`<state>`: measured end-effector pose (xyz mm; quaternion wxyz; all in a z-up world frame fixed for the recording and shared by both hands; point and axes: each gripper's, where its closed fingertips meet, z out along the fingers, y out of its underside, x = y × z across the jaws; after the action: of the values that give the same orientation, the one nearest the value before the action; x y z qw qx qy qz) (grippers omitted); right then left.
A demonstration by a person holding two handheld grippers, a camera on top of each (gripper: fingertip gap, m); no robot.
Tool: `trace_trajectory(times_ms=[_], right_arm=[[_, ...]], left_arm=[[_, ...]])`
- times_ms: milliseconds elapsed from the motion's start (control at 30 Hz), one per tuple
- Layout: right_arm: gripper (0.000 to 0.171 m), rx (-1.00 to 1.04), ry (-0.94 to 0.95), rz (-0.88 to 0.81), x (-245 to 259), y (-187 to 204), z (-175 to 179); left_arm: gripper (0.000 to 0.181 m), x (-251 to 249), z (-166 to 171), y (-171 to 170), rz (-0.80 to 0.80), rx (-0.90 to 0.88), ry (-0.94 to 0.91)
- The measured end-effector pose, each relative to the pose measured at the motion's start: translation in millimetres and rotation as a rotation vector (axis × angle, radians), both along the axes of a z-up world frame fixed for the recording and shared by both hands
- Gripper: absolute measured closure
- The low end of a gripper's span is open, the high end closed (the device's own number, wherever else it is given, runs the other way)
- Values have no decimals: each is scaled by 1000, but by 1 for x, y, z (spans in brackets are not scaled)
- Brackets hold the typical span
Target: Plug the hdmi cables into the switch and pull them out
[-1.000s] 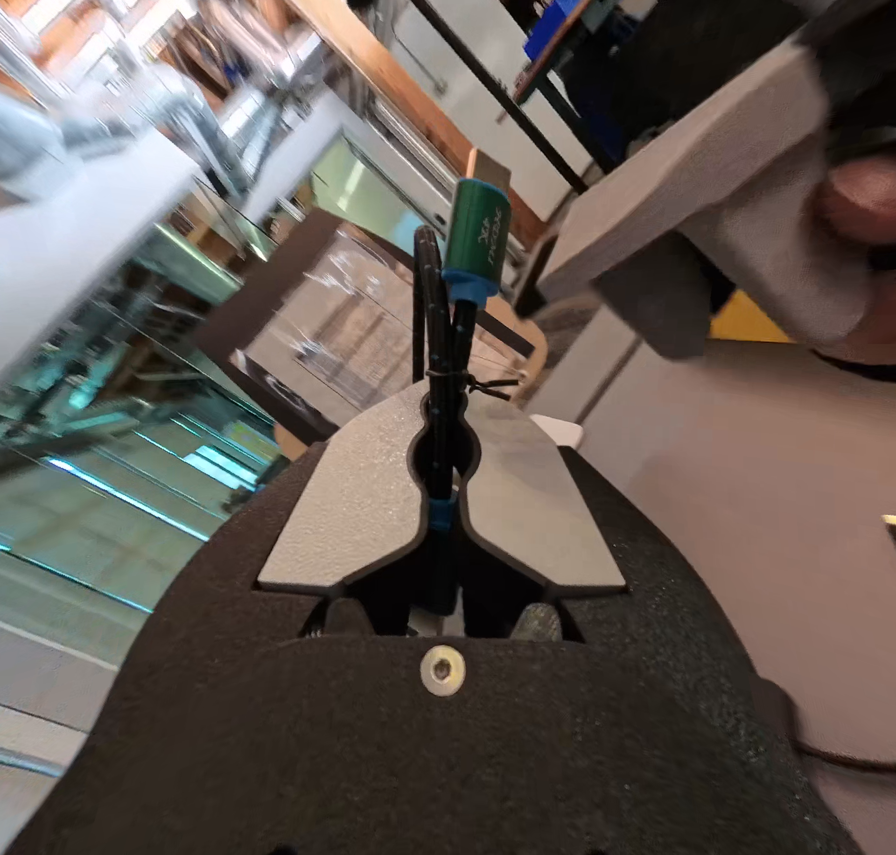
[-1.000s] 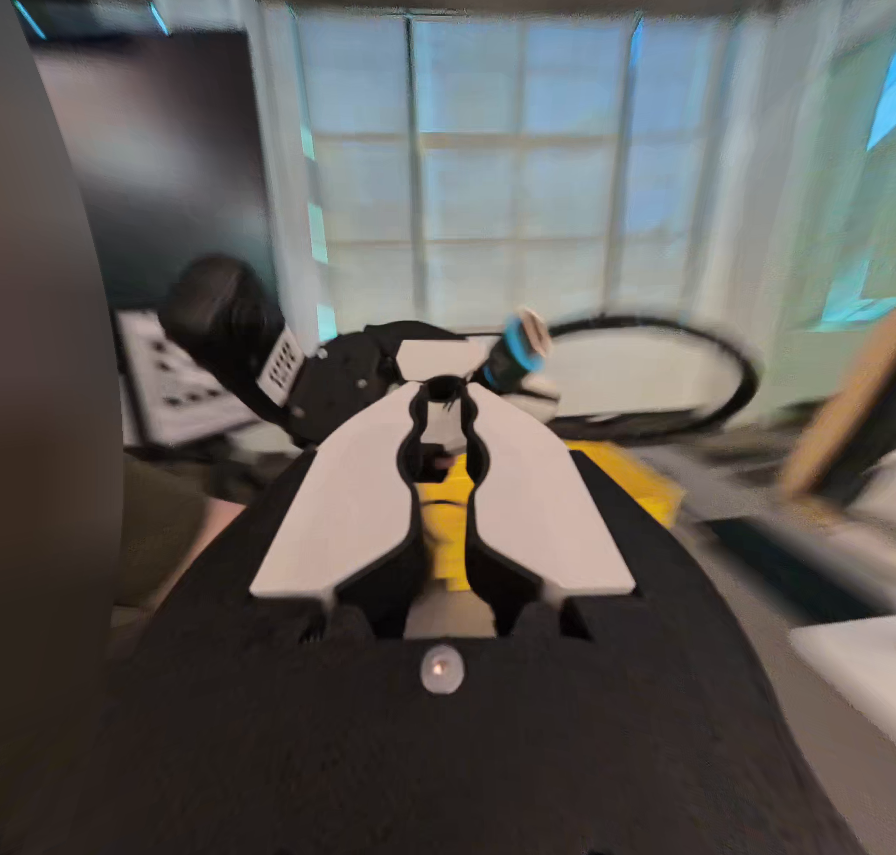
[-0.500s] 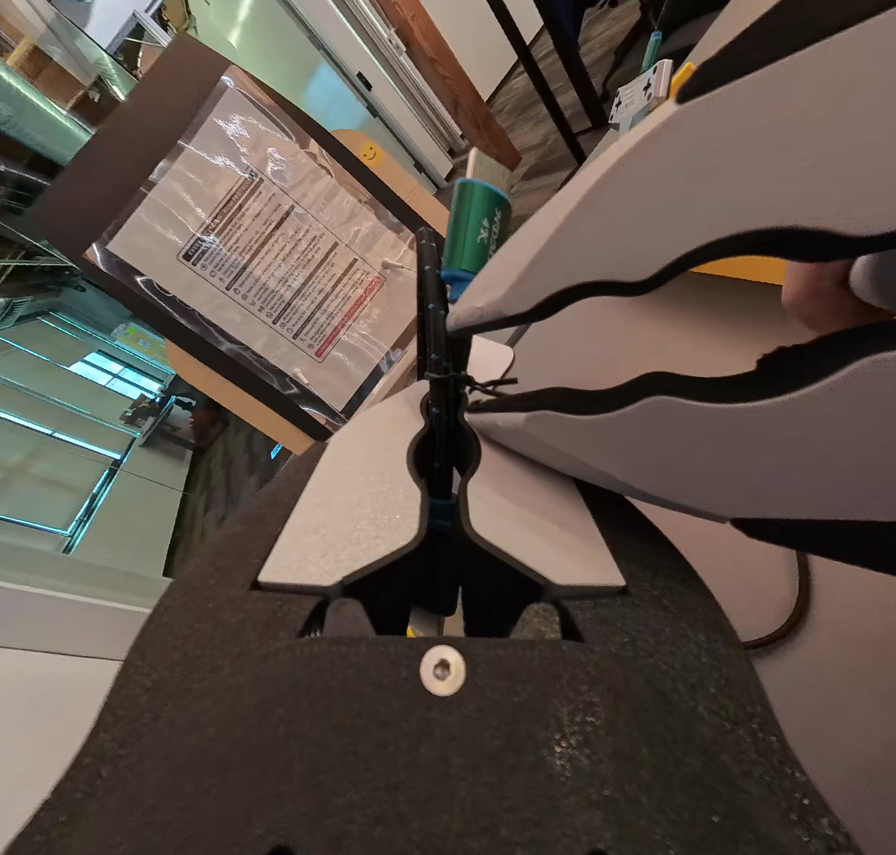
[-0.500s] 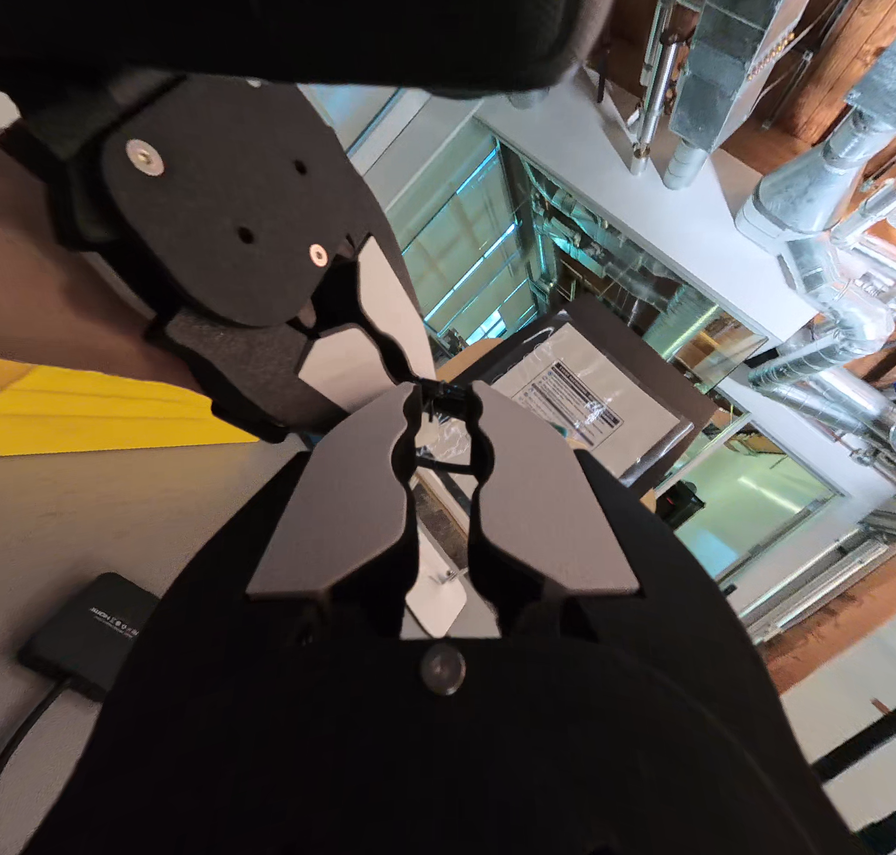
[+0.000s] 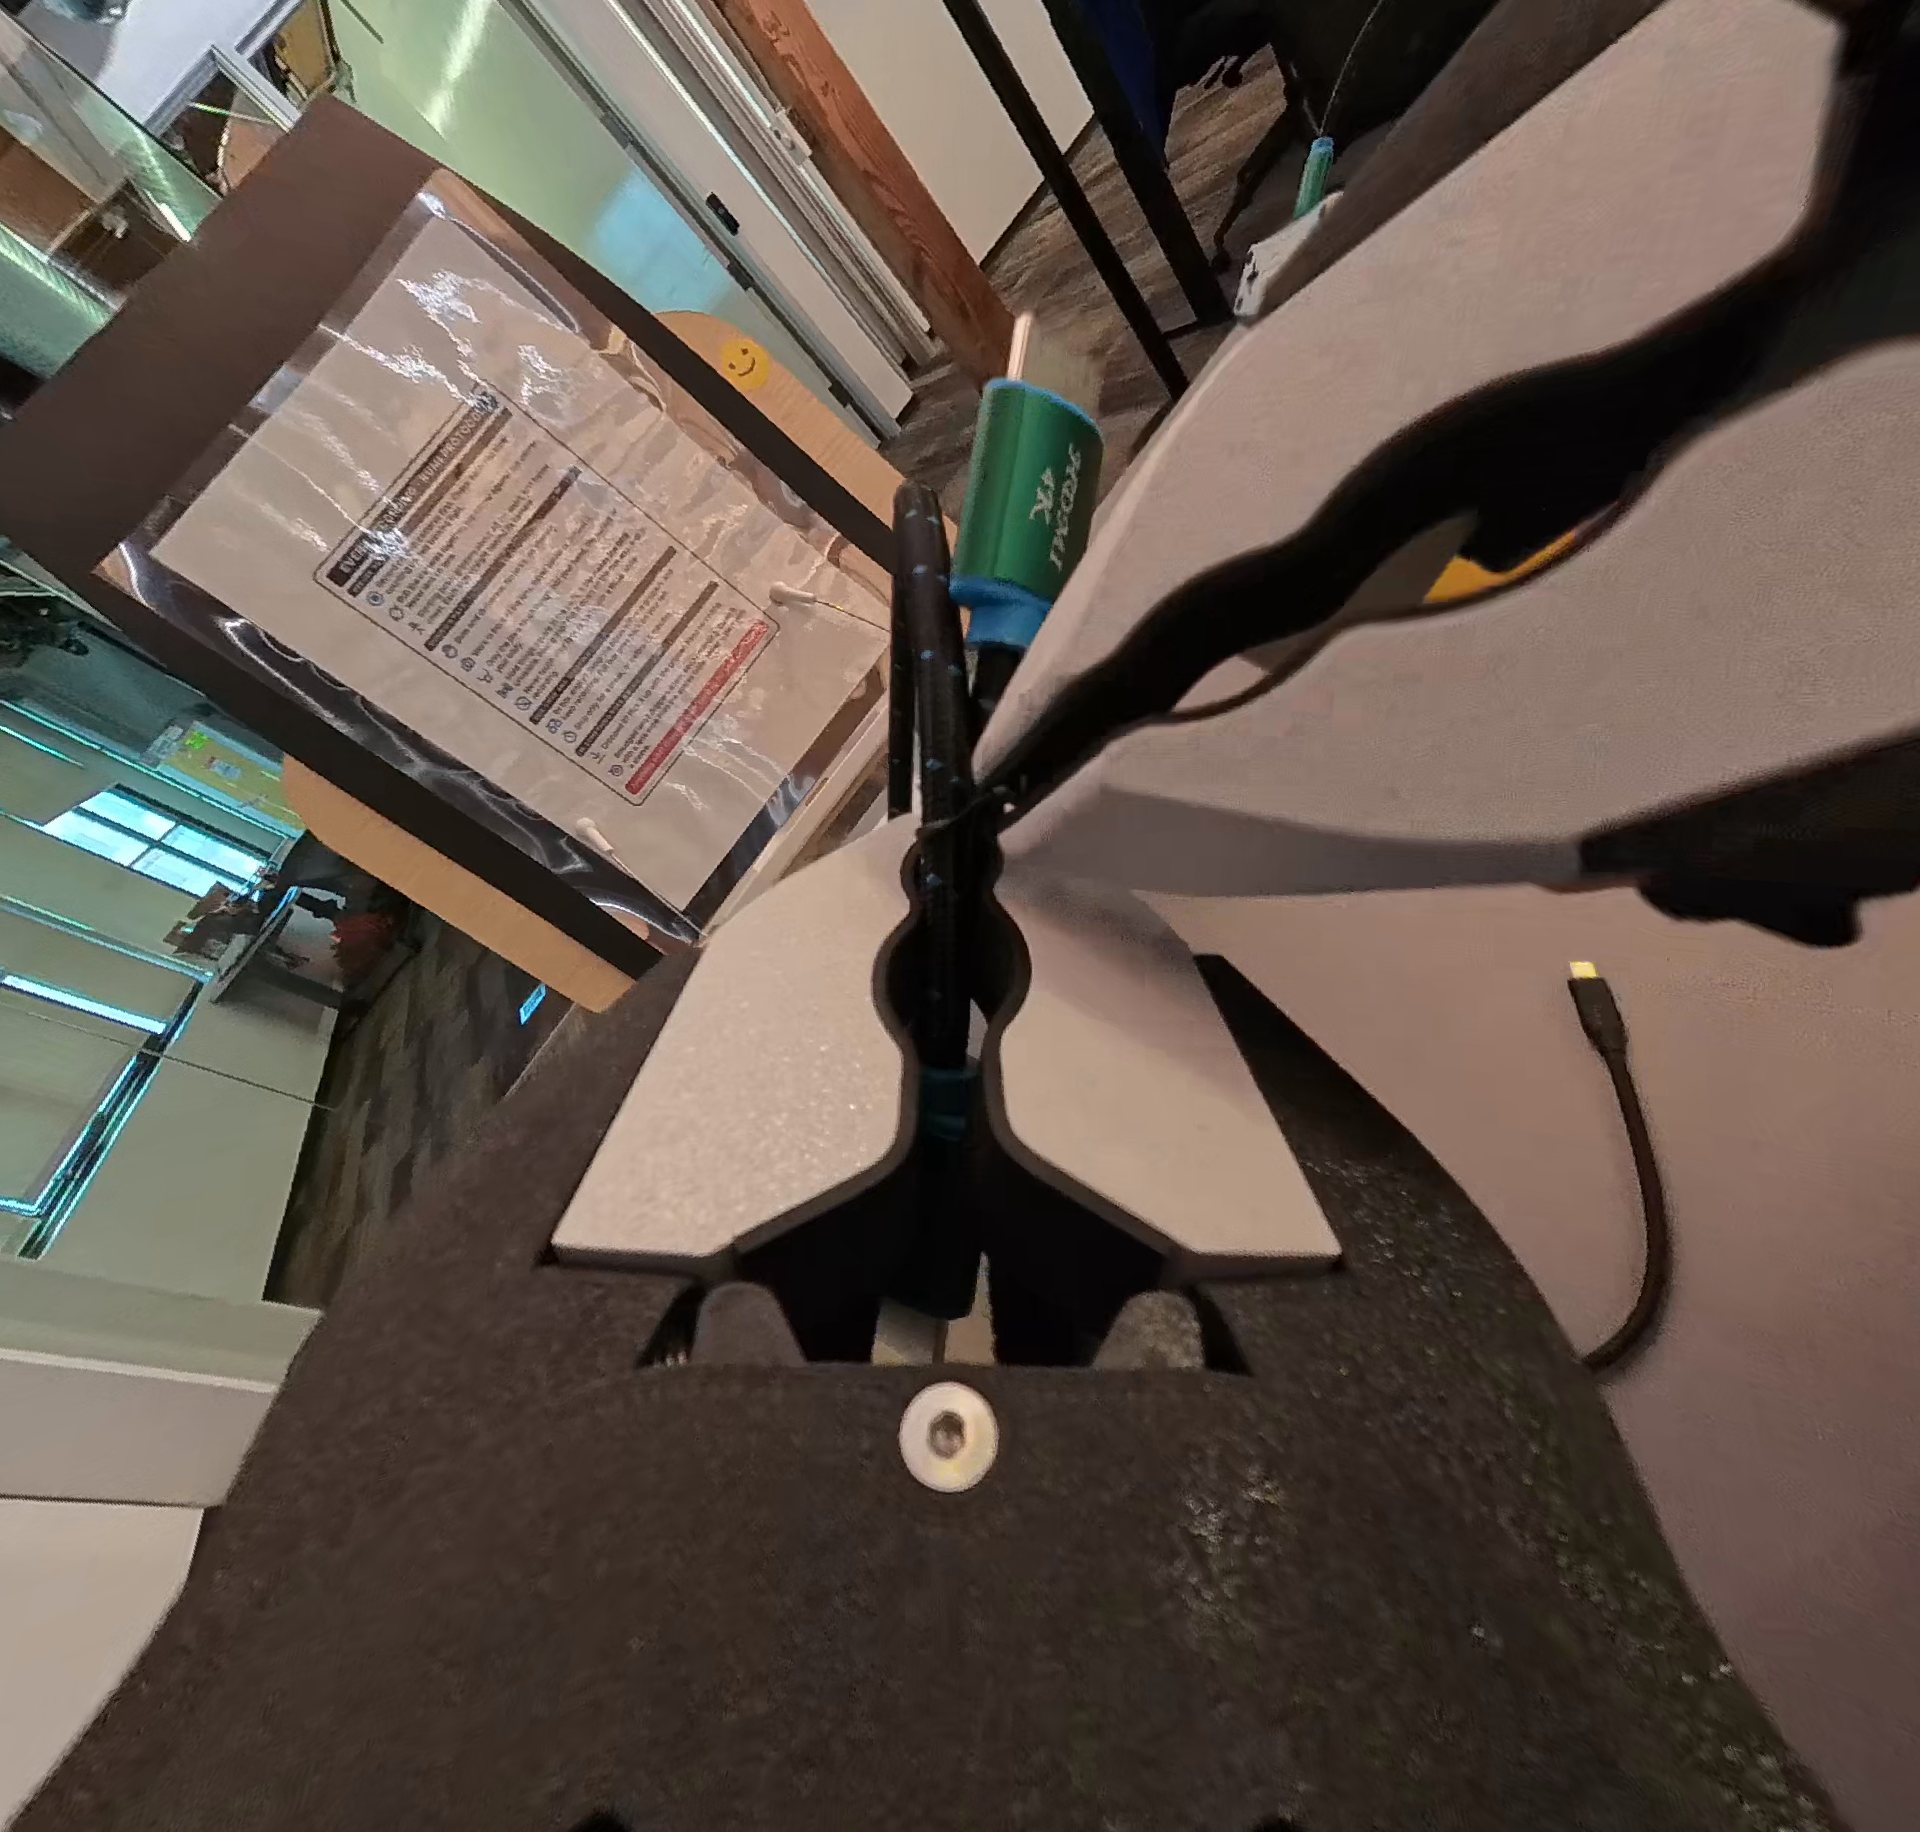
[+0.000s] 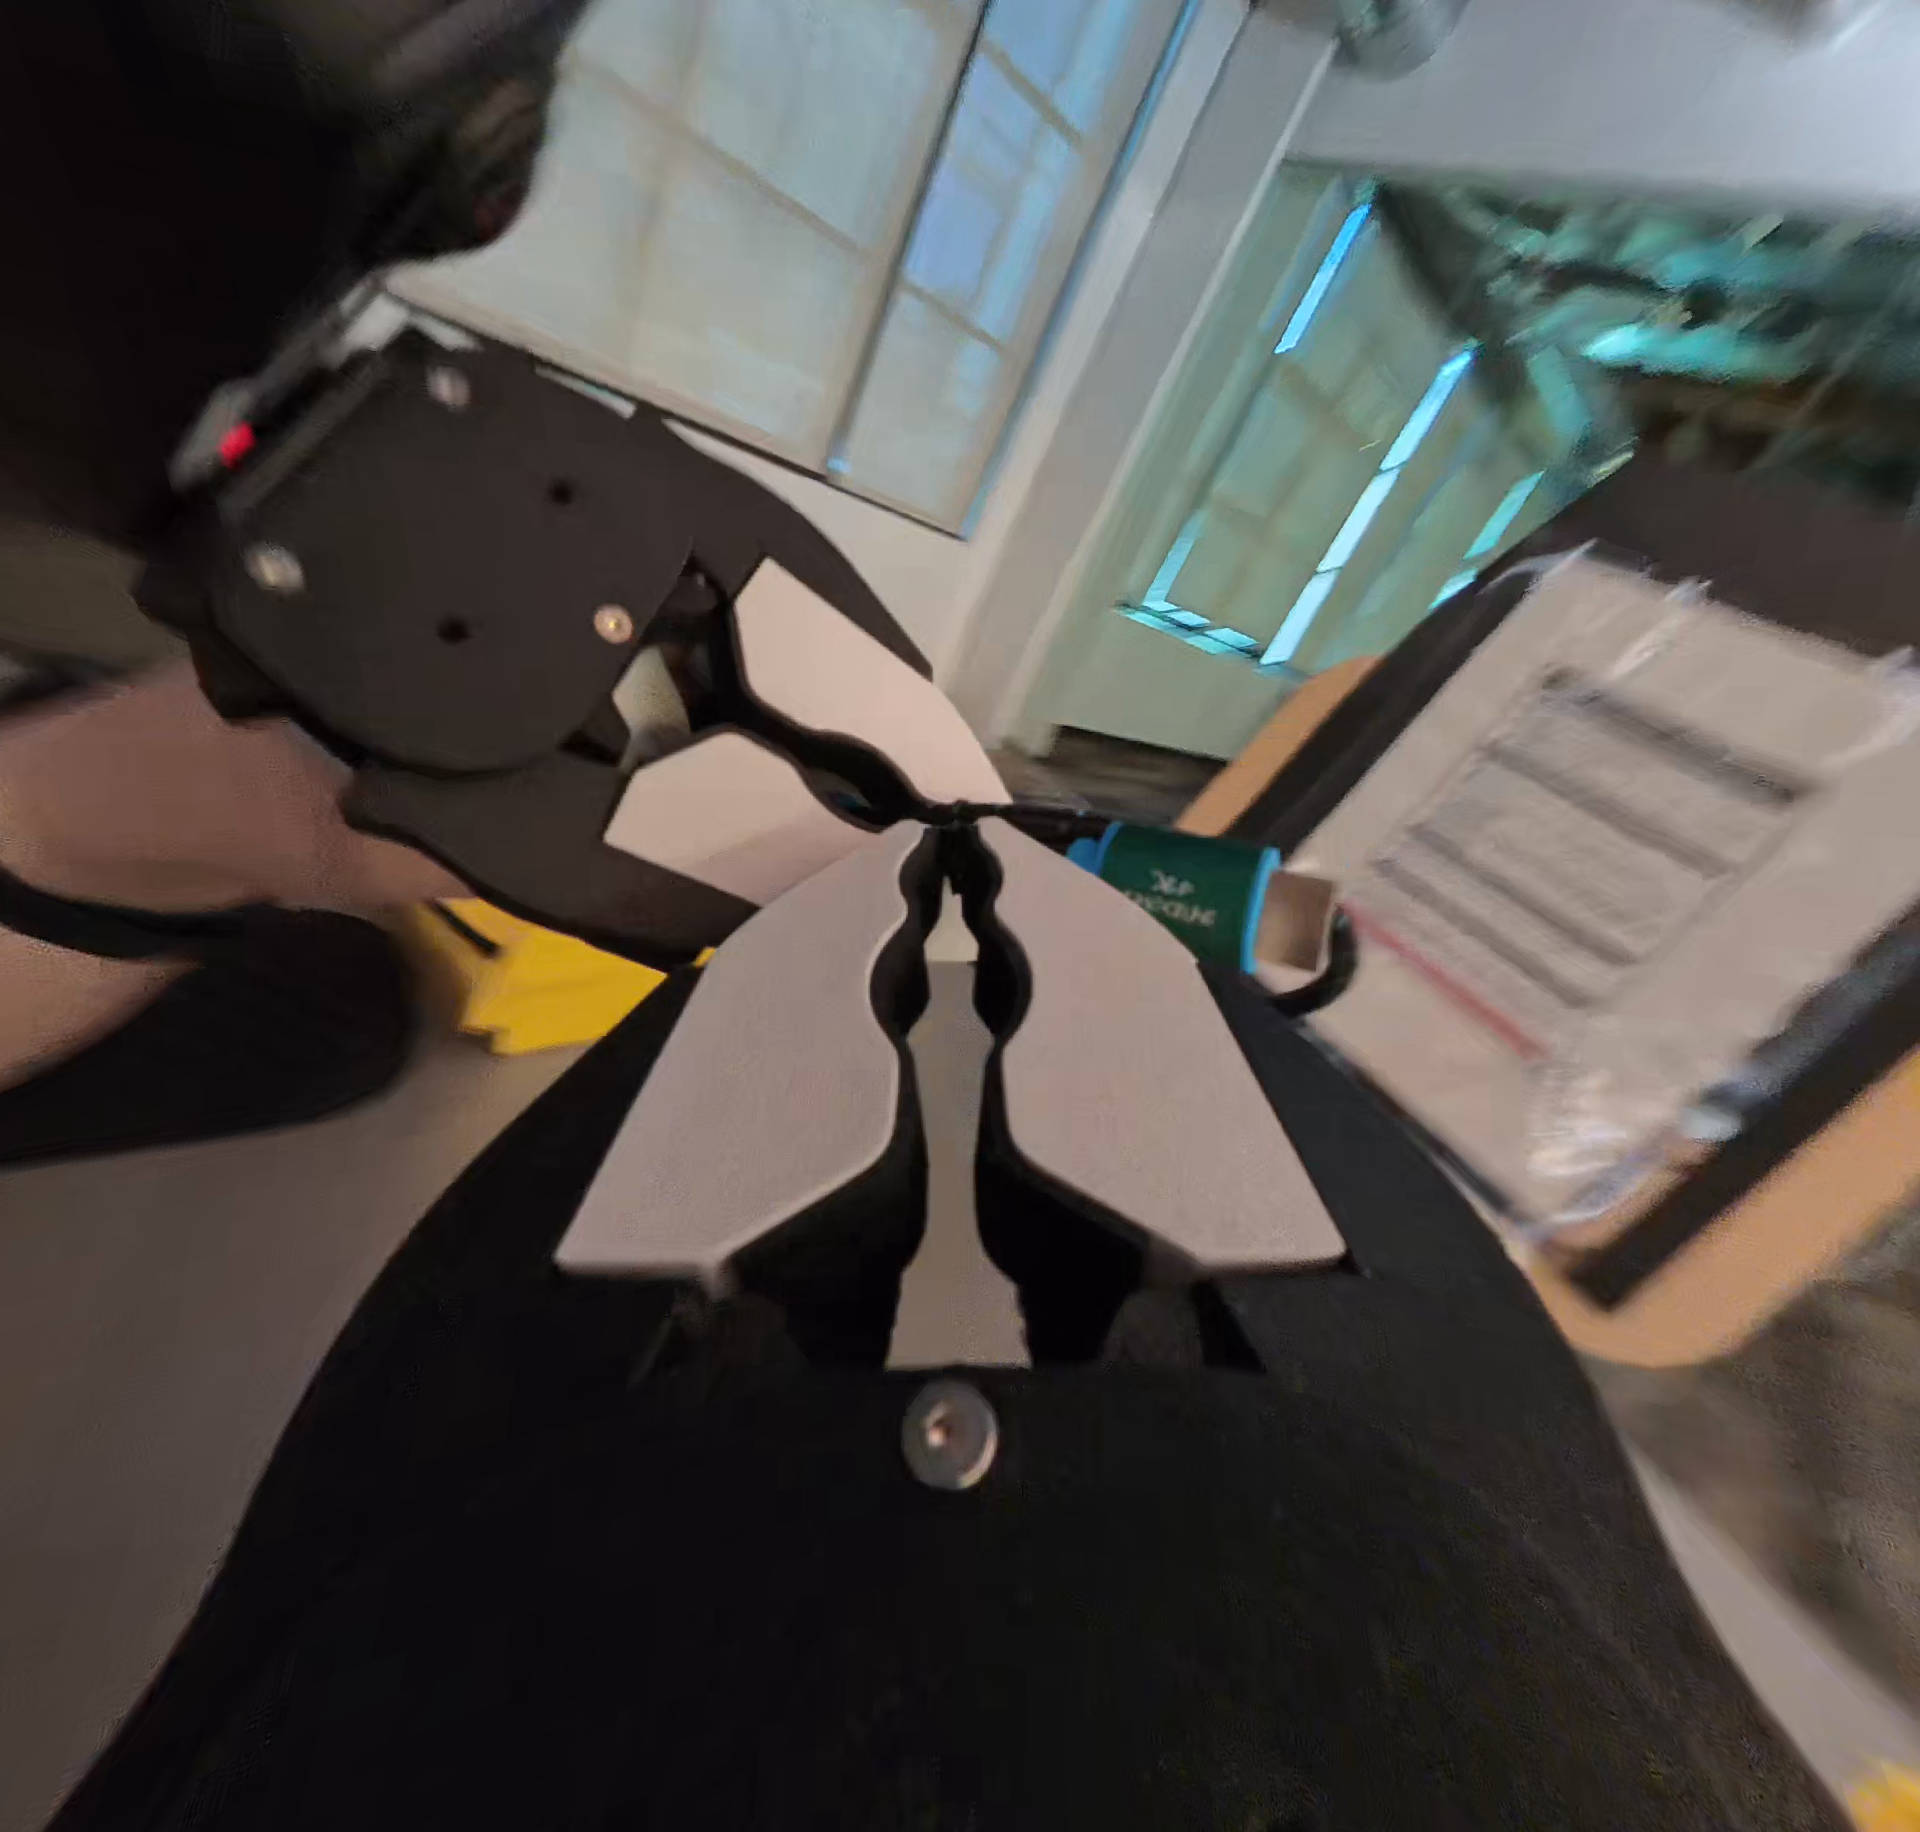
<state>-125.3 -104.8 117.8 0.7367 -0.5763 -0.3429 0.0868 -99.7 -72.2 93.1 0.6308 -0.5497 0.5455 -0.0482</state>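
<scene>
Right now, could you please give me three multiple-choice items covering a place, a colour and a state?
1. The right tongs' tips are: A at the tie round the HDMI cable; B on the floor; C inside a box.
2. The HDMI plug's housing is: A red; B green; C white.
3. The left tongs are: A wide open; B shut on the HDMI cable; C empty.
Answers: A, their tips meet at the tie; B, green above a blue collar; B, they close on the cable.

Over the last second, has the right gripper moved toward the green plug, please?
Yes: right gripper came from upper right to the cable below green plug.
</scene>
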Motion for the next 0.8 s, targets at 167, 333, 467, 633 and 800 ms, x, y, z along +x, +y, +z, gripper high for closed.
trace_trajectory(times_ms=[167,333,467,633,800], right_arm=[[168,-375,359,347,0,-3,1],[168,-670,766,688,0,-10,13],[168,-1022,1140,1068,0,-18,20],[168,-1260,1362,1375,-2,-22,23],[167,-1003,1107,1145,-4,-17,20]], left_arm=[[179,1,7,2,3,97,-11],[179,0,25,-1,19,271,-58],[179,-3,41,-7,53,478,-89],[179,-6,47,-10,52,562,-84],[179,-8,43,-3,57,451,-83]])
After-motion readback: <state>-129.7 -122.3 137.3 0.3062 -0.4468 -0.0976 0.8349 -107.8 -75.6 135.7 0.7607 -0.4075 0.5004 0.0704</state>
